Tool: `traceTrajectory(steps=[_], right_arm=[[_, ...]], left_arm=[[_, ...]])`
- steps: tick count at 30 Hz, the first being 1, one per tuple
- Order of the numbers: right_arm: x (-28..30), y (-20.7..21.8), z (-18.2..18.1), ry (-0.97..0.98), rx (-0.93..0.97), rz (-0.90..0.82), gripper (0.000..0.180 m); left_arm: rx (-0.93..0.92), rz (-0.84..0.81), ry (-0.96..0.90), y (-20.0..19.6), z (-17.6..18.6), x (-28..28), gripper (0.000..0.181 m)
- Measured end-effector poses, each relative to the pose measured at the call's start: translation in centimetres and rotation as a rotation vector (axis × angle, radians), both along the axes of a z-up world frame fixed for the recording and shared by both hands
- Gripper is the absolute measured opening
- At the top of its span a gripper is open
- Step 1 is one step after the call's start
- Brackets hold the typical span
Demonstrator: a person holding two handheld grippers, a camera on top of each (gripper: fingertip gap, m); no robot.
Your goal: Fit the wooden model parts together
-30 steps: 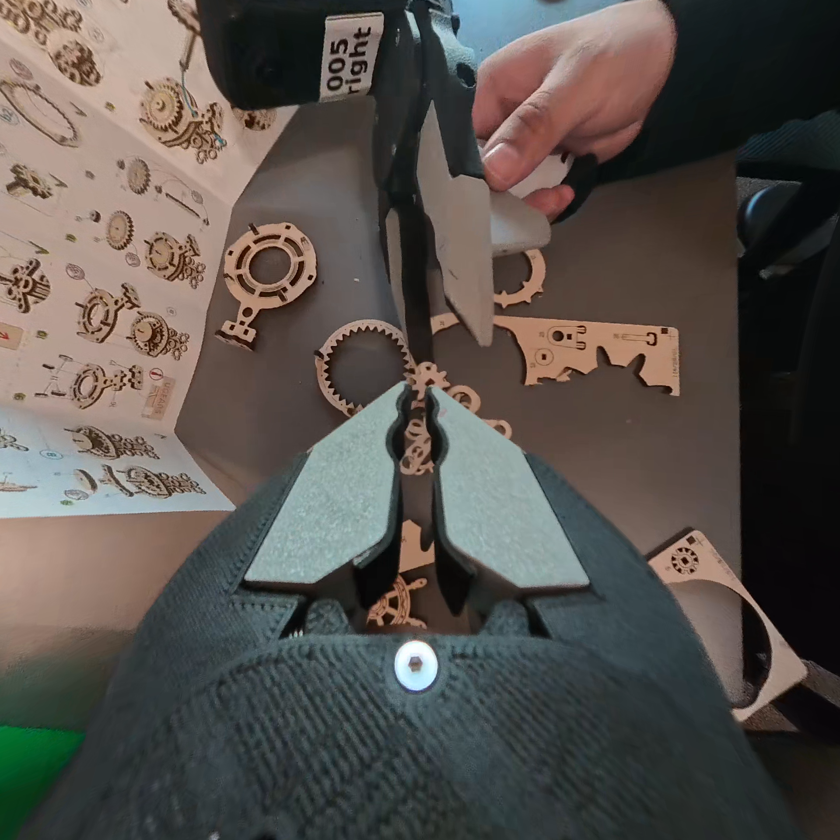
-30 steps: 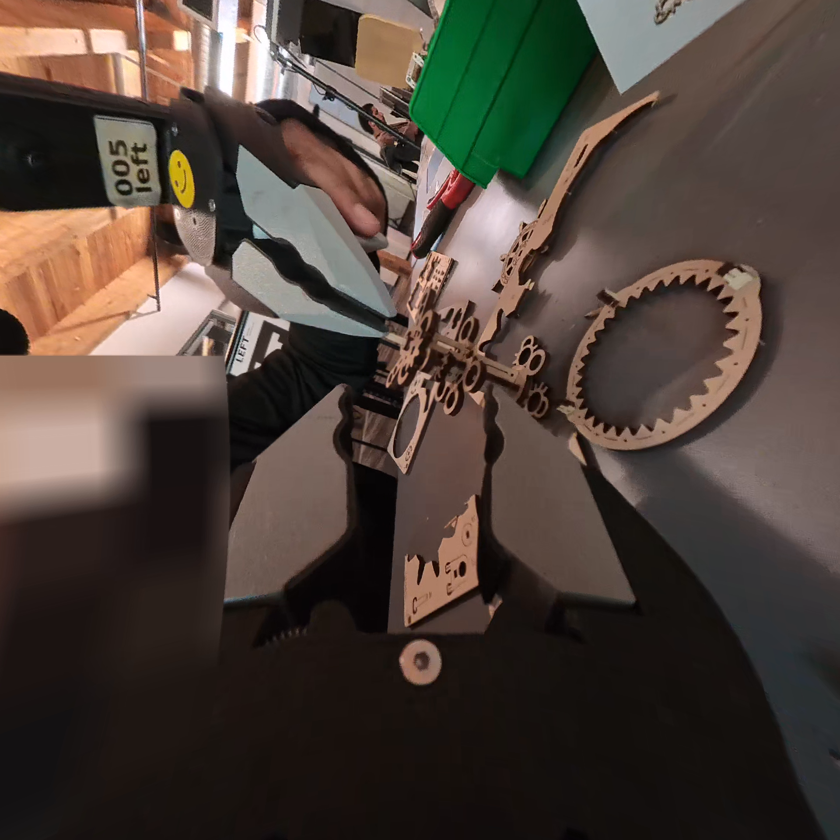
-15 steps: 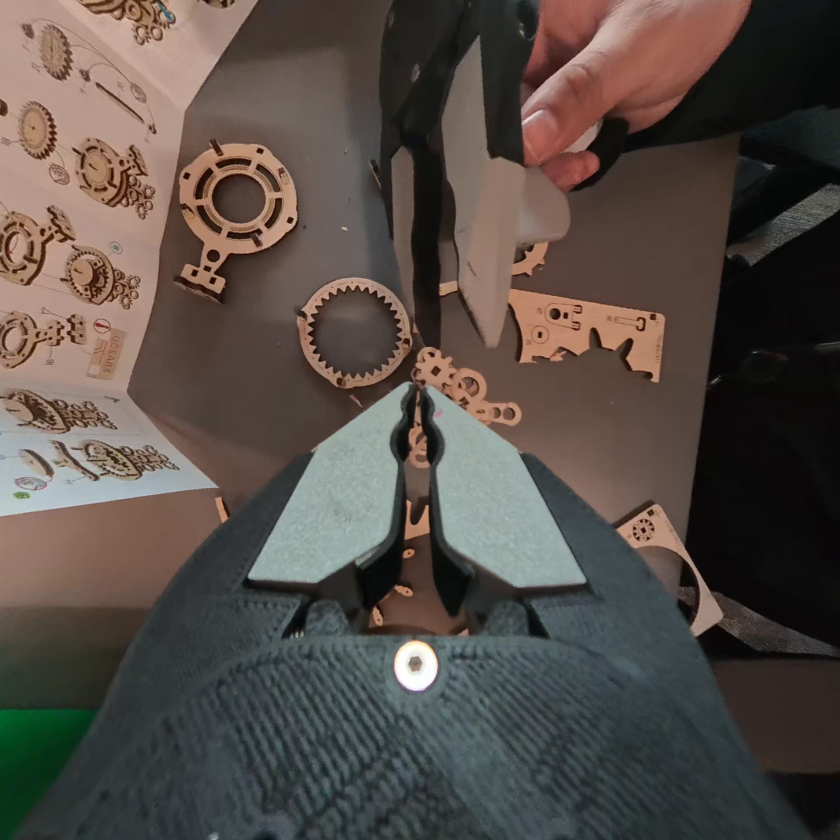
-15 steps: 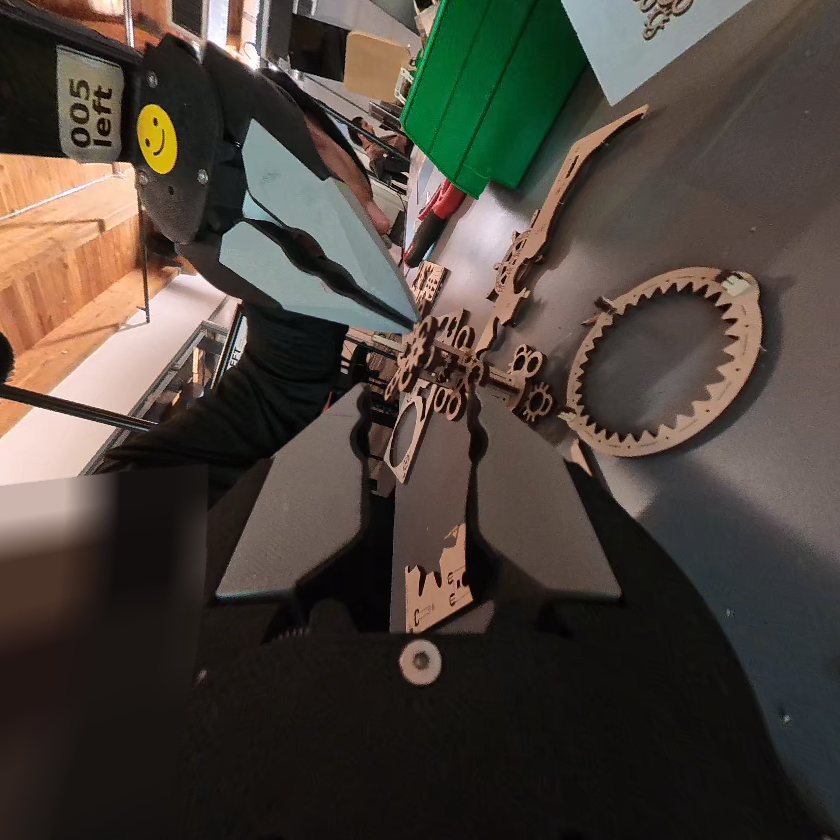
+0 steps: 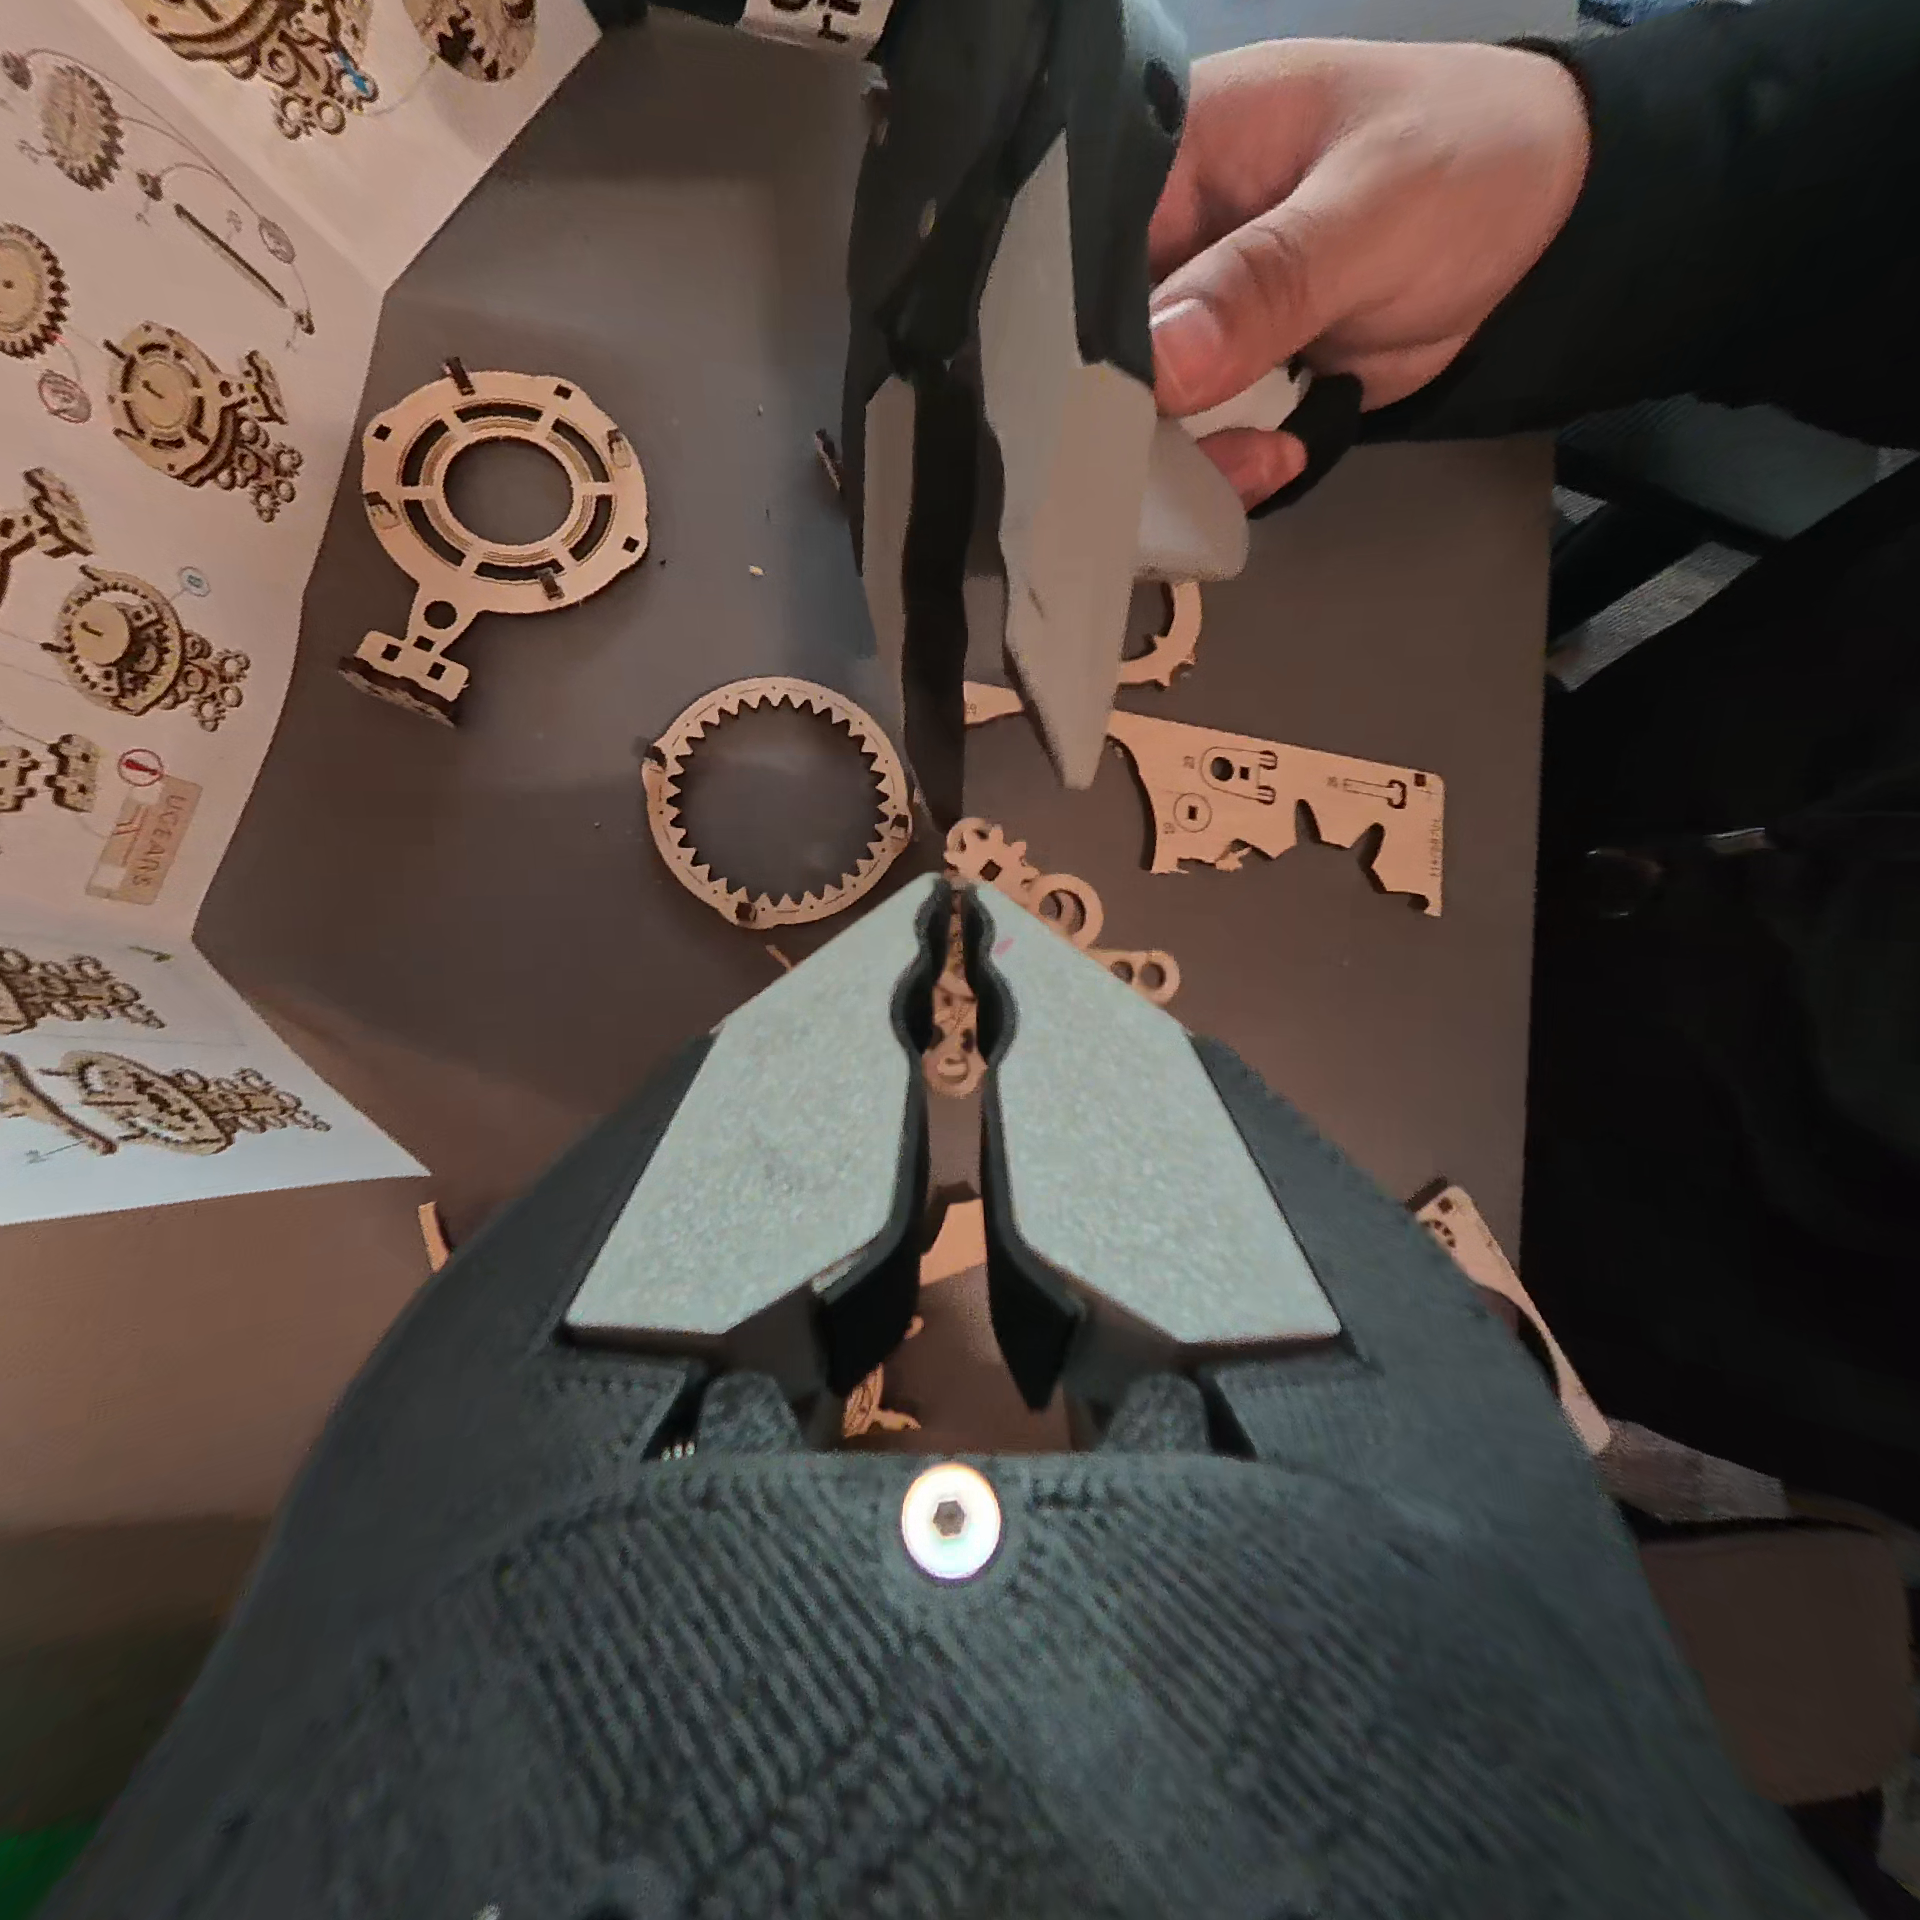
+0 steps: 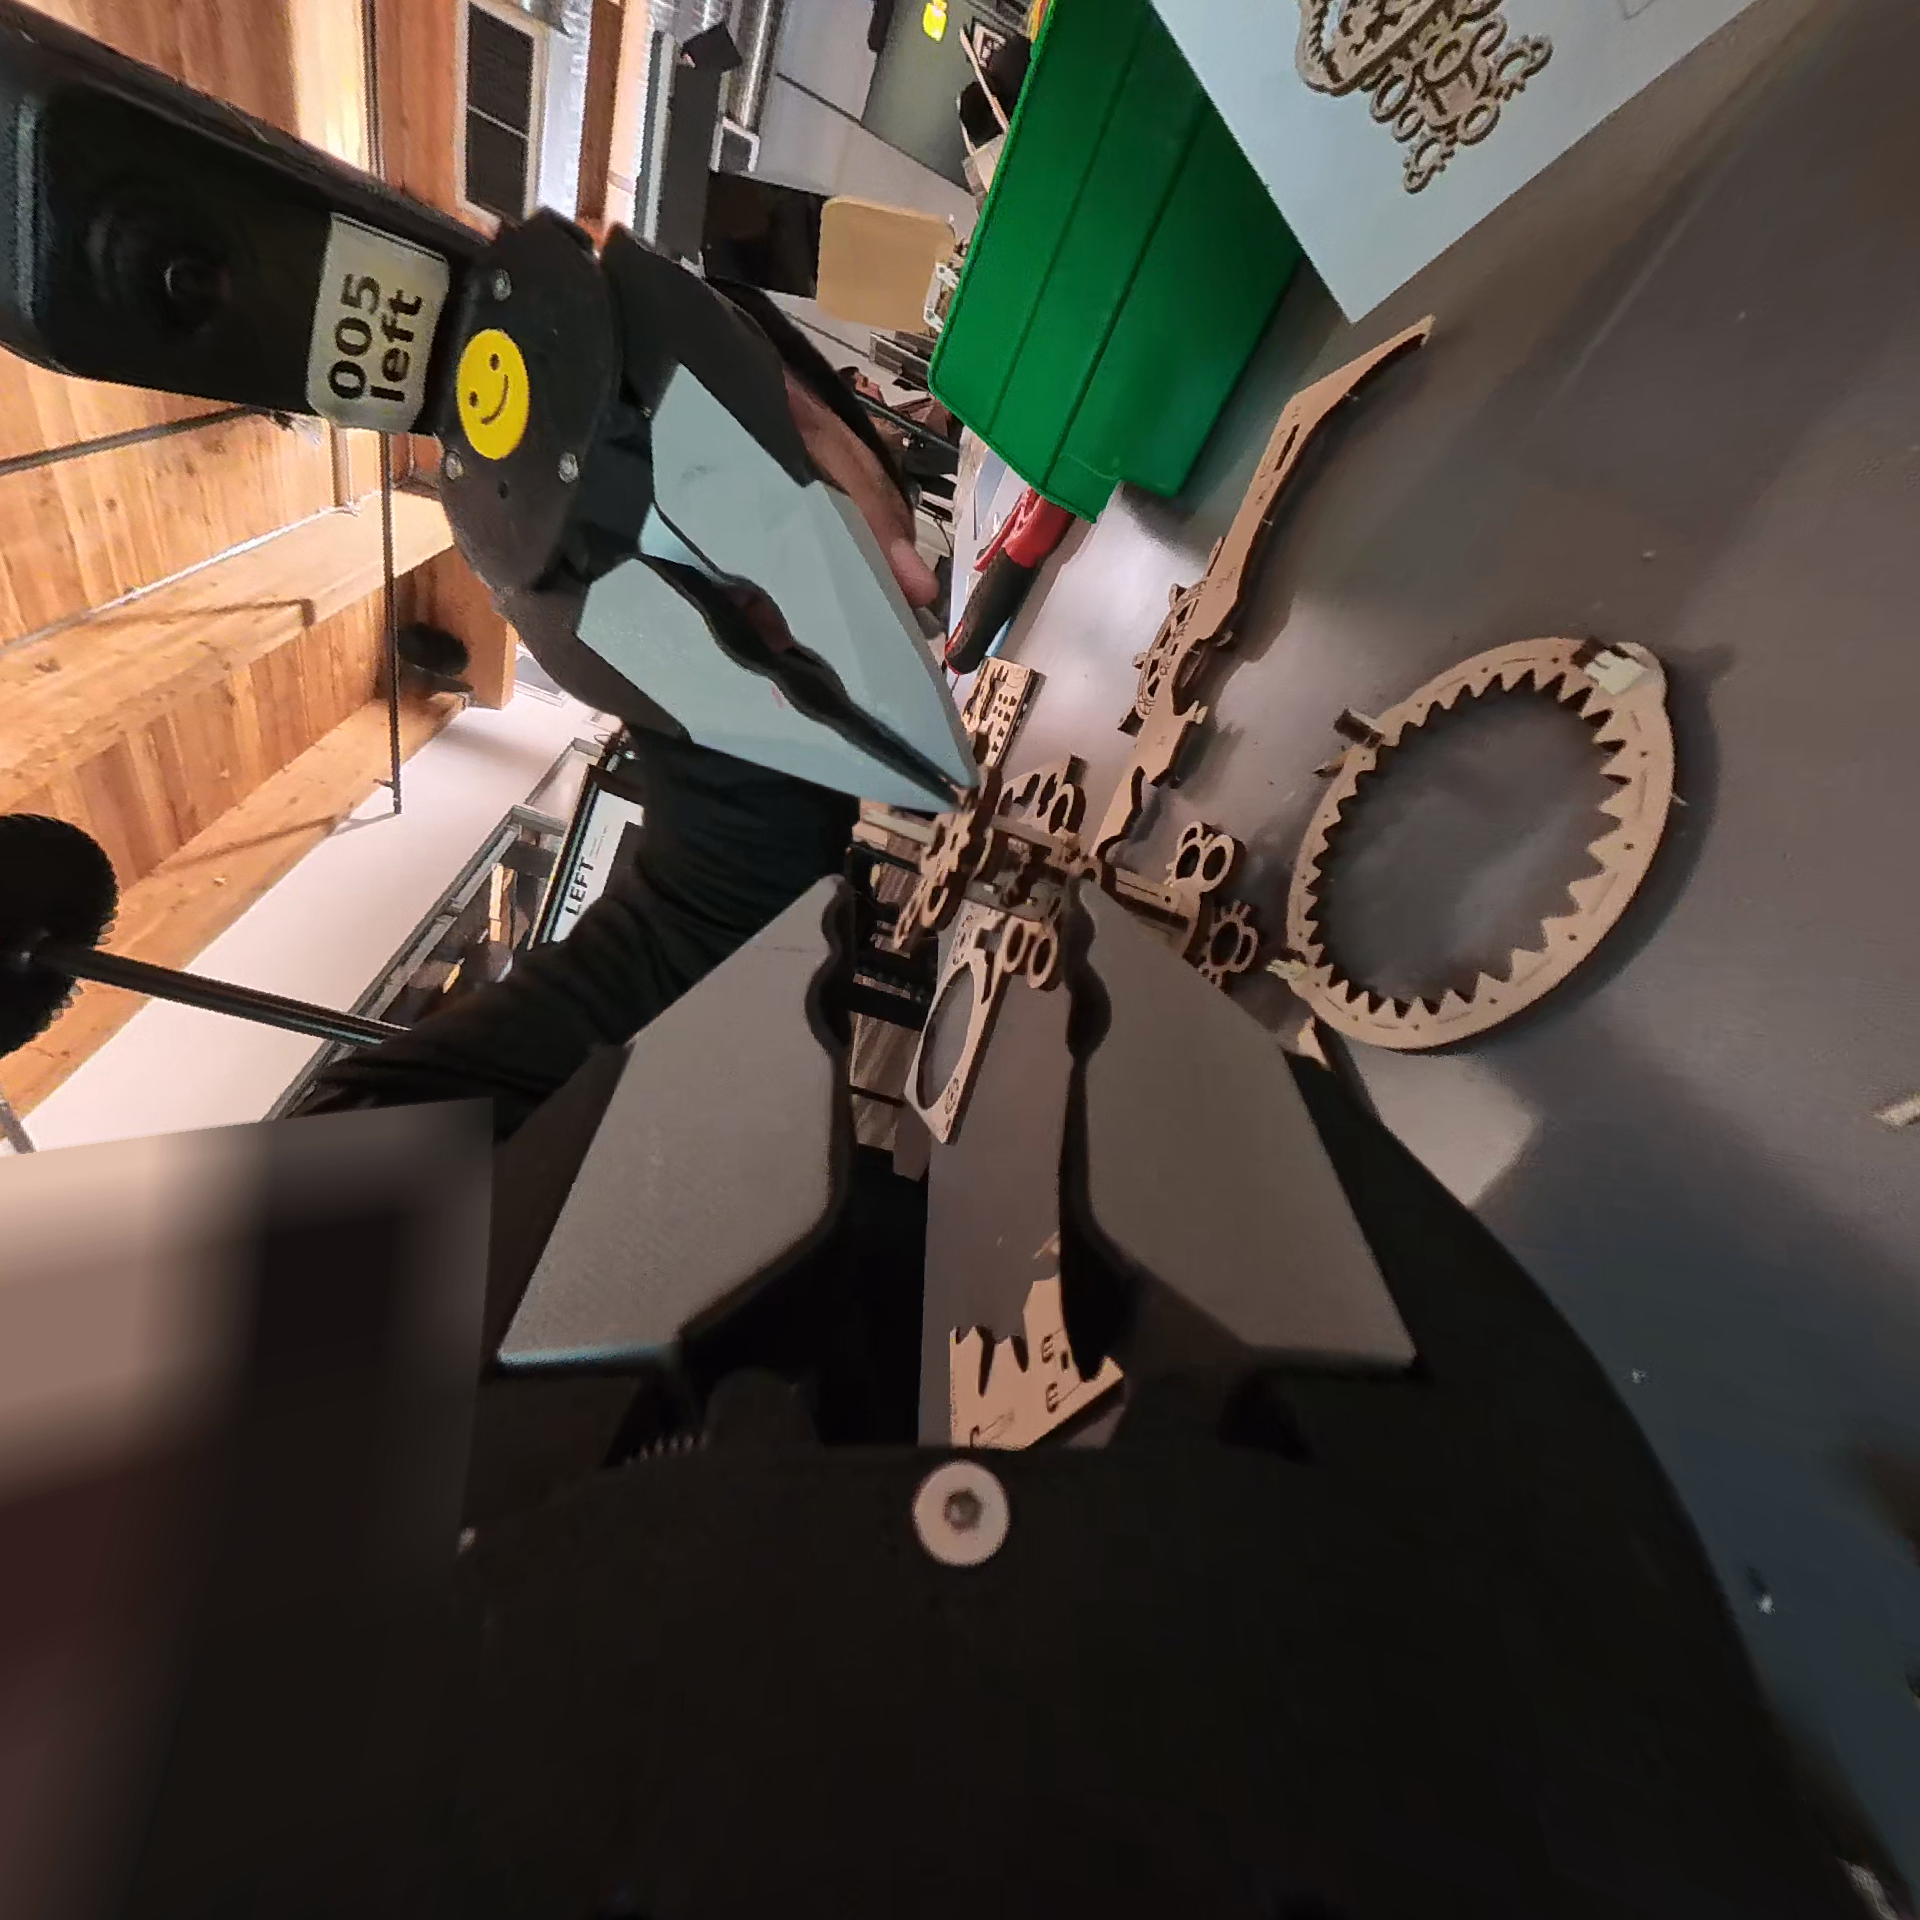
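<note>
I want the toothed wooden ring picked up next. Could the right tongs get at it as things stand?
Probably yes: the toothed ring lies flat and bare on the table, nothing on it. The right tongs are open, just beside it; the small gear assembly sits between them.

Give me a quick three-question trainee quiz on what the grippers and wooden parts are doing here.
1. True or false: the right gripper is shut.
2. Which gripper pinches the gear assembly?
3. The toothed ring lies: A) flat on the table; B) in the right gripper; C) on top of the gear assembly.

Key: 1 false, its fingers are spread on either side of the assembly; 2 the left gripper; 3 A.
</note>
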State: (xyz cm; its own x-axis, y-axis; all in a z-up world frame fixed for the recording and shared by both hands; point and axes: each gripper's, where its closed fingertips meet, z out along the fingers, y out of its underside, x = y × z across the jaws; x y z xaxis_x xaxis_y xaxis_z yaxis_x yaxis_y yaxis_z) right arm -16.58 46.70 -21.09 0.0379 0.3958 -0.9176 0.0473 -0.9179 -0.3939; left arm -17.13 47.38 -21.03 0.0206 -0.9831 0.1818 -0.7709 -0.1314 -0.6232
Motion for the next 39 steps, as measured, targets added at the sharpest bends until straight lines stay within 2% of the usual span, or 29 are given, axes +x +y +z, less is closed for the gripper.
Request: traceTrajectory(steps=[10, 16, 26, 31, 39], right_arm=[[-1.2, -0.2, -0.5, 0.002, -0.027, 0.022, 0.029], [-1.9, -0.2, -0.6, -0.007, -0.019, 0.017, 0.018], [-1.6, 0.0, -0.4, 0.025, -0.03, 0.014, 0.016], [-1.4, 0.4, -0.4, 0.022, -0.032, 0.019, 0.016], [-1.3, 0.6, -0.5, 0.024, -0.038, 0.022, 0.016]], left_arm=[[-0.007, -0.002, -0.015, -0.2, 0.0, -0.2, 0.0], [0.033, 0.025, 0.0, -0.1, 0.0, -0.5, 0.0], [0.071, 0.054, 0.025, -0.1, -0.2, -1.2, 0.0], [0.011, 0.059, -0.023, -0.1, 0.5, -0.5, 0.0], [0.012, 0.062, -0.001, 0.2, 0.0, -0.5, 0.0]])
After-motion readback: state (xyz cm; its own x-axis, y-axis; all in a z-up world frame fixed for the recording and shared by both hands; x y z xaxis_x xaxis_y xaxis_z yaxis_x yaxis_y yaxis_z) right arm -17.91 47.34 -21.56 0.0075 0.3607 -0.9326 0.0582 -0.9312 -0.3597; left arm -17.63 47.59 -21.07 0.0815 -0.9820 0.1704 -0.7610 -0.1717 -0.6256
